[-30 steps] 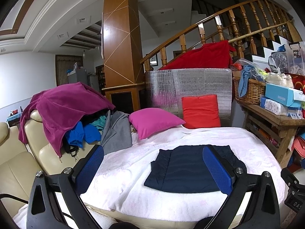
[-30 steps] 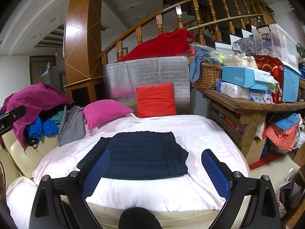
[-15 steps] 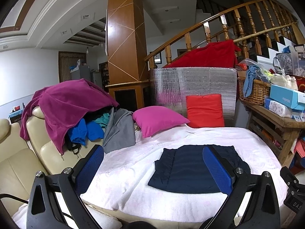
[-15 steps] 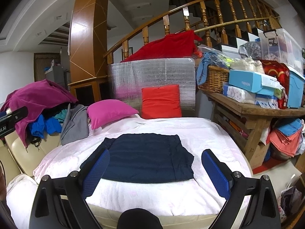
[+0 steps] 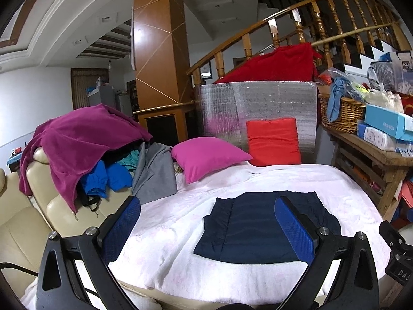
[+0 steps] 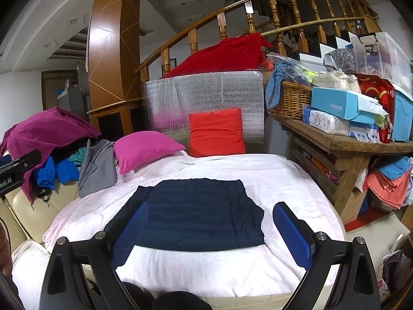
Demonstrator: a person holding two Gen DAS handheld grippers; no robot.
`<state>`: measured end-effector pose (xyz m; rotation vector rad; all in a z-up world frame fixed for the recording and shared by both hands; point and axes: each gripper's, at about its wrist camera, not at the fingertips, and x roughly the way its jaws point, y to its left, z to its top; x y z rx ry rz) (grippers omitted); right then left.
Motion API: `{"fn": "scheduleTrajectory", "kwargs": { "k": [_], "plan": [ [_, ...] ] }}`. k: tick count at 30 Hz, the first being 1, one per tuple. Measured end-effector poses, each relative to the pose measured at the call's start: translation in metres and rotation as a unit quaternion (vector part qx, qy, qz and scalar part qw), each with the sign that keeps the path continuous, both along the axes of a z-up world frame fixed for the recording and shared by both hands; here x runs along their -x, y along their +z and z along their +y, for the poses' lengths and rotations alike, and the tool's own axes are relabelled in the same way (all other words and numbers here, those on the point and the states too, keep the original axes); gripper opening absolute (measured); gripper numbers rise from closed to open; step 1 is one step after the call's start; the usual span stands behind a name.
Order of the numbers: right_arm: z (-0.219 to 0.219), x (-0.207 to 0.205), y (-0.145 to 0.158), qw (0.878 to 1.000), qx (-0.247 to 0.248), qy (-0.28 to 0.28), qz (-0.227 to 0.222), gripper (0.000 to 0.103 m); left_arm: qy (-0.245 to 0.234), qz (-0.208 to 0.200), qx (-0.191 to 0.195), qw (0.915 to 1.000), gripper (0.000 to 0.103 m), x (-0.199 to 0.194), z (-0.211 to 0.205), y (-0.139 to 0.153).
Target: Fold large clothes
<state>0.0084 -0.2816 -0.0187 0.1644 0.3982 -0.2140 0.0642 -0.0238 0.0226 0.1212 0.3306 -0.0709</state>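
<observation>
The left gripper (image 5: 207,228), black-framed with blue textured pads, hangs with its jaws spread wide and nothing between them. The right gripper (image 6: 210,232) is likewise spread wide and empty, held above the near edge of the bed.

Compared with a second ago, both cameras sit slightly further back and have swung a little: the folded garment appears lower and more to the right in the left view, and the wooden column has shifted rightward. The garment itself has not moved on the cover.

The task item, a dark navy folded garment (image 6: 196,215) of rectangular outline, lies flat on the white fleecy bed cover (image 6: 284,180), near the cover's front half and roughly centred. Neither gripper touches it.

Beyond the garment, at the head of the cover, a magenta cushion (image 6: 144,149) lies tilted and a red square cushion (image 6: 216,131) leans upright against a silver foil-faced panel (image 6: 206,98). To the left of the garment, well apart, a cream leather sofa (image 5: 23,222) carries a heap of clothes: a purple fleece (image 5: 82,144), blue items and a grey garment (image 5: 155,175) that spills toward the cover's edge. To the right of the garment stands a rough wooden bench (image 6: 343,149) loaded with a wicker basket (image 6: 289,100), boxes and tissue packs. Nothing lies between the grippers and the garment.
</observation>
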Motion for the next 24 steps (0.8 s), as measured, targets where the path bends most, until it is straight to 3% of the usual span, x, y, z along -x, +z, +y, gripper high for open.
{"fn": "scheduleTrajectory", "kwargs": {
  "k": [24],
  "plan": [
    [-0.002, -0.092, -0.019, 0.999, 0.002, 0.011, 0.042, 0.099, 0.007, 0.039, 0.011, 0.9992, 0.103, -0.084, -0.005, -0.019]
  ]
}}
